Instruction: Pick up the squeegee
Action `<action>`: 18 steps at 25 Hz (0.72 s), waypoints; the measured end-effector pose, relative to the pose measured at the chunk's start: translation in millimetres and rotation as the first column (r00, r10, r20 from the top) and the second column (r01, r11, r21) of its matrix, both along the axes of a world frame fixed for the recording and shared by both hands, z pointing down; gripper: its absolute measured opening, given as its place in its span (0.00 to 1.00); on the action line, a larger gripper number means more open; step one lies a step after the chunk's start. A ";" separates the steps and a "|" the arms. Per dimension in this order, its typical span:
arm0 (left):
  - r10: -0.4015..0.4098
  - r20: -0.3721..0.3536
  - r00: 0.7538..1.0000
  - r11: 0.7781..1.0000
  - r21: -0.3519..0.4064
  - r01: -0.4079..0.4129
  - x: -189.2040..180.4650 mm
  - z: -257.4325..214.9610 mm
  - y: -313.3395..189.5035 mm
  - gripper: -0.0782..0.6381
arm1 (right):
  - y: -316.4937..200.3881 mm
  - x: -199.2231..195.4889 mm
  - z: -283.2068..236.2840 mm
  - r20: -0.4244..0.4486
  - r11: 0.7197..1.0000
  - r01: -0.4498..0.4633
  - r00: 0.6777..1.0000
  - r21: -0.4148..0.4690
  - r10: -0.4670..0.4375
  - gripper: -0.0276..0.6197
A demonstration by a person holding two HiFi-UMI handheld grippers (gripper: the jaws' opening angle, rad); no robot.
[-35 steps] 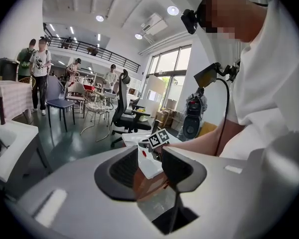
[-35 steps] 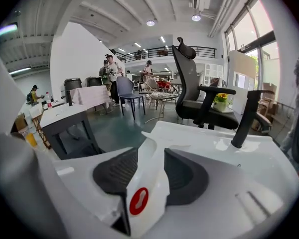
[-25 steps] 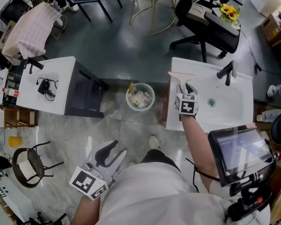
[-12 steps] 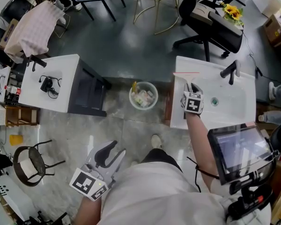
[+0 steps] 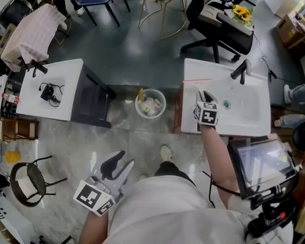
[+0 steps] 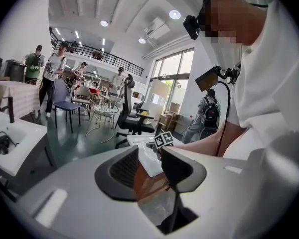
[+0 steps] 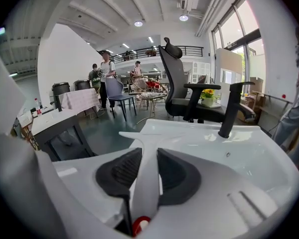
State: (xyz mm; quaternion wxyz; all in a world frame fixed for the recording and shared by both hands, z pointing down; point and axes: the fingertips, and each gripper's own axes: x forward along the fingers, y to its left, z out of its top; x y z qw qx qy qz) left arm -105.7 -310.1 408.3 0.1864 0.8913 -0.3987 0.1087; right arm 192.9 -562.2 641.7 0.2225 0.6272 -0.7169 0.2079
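Observation:
The squeegee has a white handle and a thin red-edged blade, and it hangs over the left rim of the white sink. My right gripper is shut on its handle, with the blade pointing away from me. In the right gripper view the white handle runs up between the two dark pads, which press on it from both sides, and the blade spreads beyond the fingertips. My left gripper hangs low beside my body, open, with nothing between its fingers.
A black faucet stands at the sink's far edge. A round waste bin sits on the floor left of the sink. A white table with a black cable lies further left. A screen is mounted by my right arm. Chairs stand beyond.
The right gripper's jaws have come together on the squeegee's handle, and the squeegee has tipped up from the sink's rim. The left gripper has shifted only slightly.

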 end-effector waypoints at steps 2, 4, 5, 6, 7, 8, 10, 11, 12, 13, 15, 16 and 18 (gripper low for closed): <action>0.013 -0.007 1.000 1.000 0.009 -0.013 -1.7 -0.2 9.3 0.32 | 13.6 -1.9 -7.3 -0.002 1.000 0.003 1.000 0.010 -0.003 0.20; 0.027 -0.017 0.999 0.999 0.017 -0.027 -3.5 -0.7 20.1 0.32 | 29.5 -3.2 -14.4 -0.007 1.000 0.006 1.000 0.019 -0.006 0.20; 0.035 -0.023 0.999 0.999 0.019 -0.034 -4.6 -1.5 25.6 0.32 | 37.7 -4.0 -18.5 -0.008 1.000 0.008 1.000 0.023 -0.008 0.20; 0.042 -0.030 0.999 0.999 0.020 -0.041 -6.1 -2.3 31.1 0.32 | 45.9 -5.1 -23.0 -0.009 1.000 0.009 1.000 0.027 -0.008 0.20; 0.048 -0.038 0.998 0.999 0.020 -0.048 -7.7 -2.7 36.8 0.31 | 54.2 -6.6 -27.5 -0.010 0.999 0.010 1.000 0.033 -0.009 0.20; 0.055 -0.047 0.997 0.998 0.020 -0.054 -9.2 -2.3 43.0 0.31 | 62.9 -8.3 -31.7 -0.010 0.999 0.011 1.000 0.039 -0.010 0.20; 0.068 -0.063 0.996 0.998 0.021 -0.067 -11.8 0.0 56.6 0.31 | 81.8 -10.9 -39.0 -0.011 0.999 0.013 1.000 0.053 -0.012 0.20; 0.074 -0.070 0.995 0.997 0.022 -0.073 -13.2 0.8 63.6 0.30 | 91.8 -11.7 -42.5 -0.013 0.998 0.012 1.000 0.058 -0.011 0.20; 0.079 -0.076 0.994 0.997 0.024 -0.078 -14.9 0.7 70.5 0.30 | 101.8 -12.4 -46.1 -0.014 0.998 0.009 1.000 0.063 -0.009 0.20; 0.084 -0.082 0.993 0.996 0.026 -0.082 -16.8 -0.5 77.3 0.30 | 111.8 -13.3 -50.1 -0.016 0.998 0.007 1.000 0.067 -0.006 0.20; 0.092 -0.097 0.991 0.996 0.030 -0.090 -21.3 -5.1 90.9 0.29 | 131.7 -16.0 -58.4 -0.017 0.997 0.003 1.000 0.074 -0.002 0.20; 0.097 -0.104 0.990 0.995 0.032 -0.094 -23.7 -7.4 97.9 0.29 | 141.8 -17.9 -62.4 -0.017 0.997 0.001 1.000 0.077 0.000 0.20; 0.107 -0.112 0.988 0.994 0.036 -0.104 -28.9 -9.7 112.5 0.27 | 162.4 -23.4 -70.3 -0.014 0.996 0.001 1.000 0.085 0.001 0.20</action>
